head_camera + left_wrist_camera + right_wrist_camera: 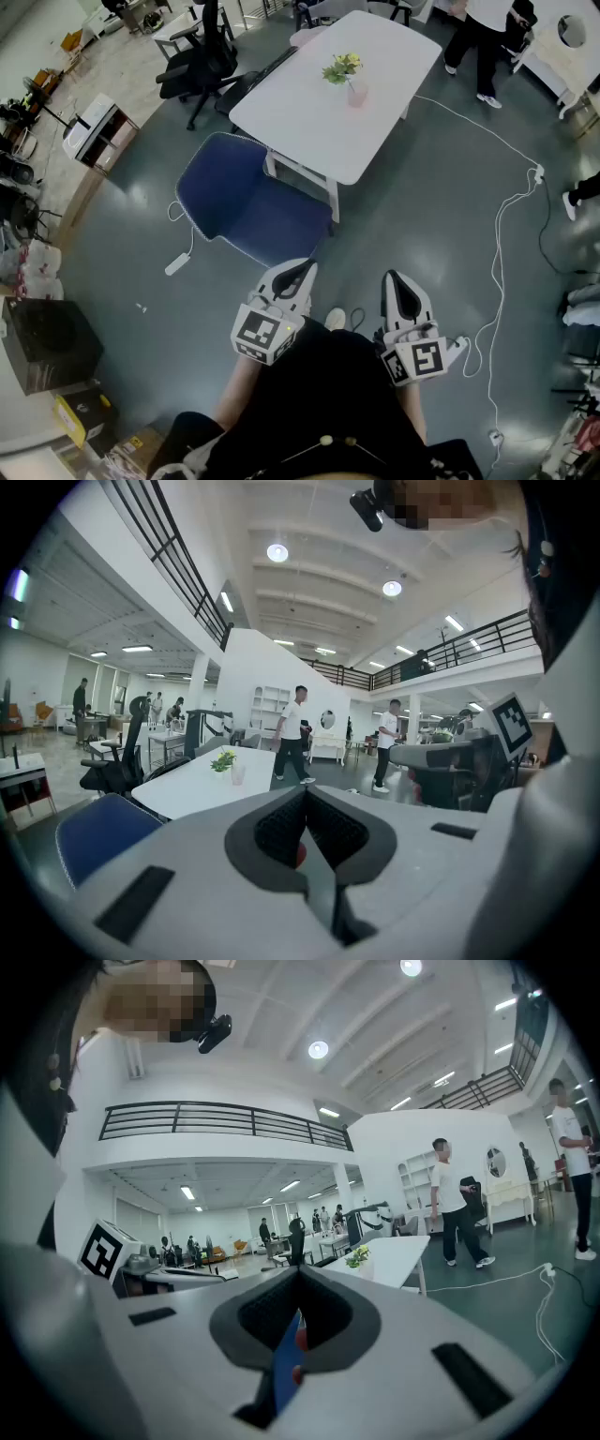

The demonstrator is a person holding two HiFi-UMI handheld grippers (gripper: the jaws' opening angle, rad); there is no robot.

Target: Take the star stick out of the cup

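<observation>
Grey polished floor is filling most of the head view, and well ahead on it a white table (319,127) is standing with the only likely candidate for the task's thing on top. A small pale cup (356,94) is sitting upright near the table's middle, and a green-and-yellow sprig (342,67) is rising out of it (too small here to tell whether it is the star stick, though nothing else is standing in a cup). On the near side of the table a blue chair (246,204) is standing, between the person and the table's edge, and a white cable (497,234) is trailing across the floor to the right.

The left gripper (301,273) and the right gripper (400,283) are both being held close to the person's body, pointing forward, well apart from the cup. In each gripper view the jaws are pressing together at the tips with nothing between them, and the table is showing only as a distant thing beyond them.

Judging from this, the removal is not yet getting under way: the step in hand is the approach. The next move is calling for walking up to the table, skirting the chair and the cable. Then one gripper's jaws are needing to spread and come down either side of the stick above the cup's rim, so that lifting is not tipping the cup.
</observation>
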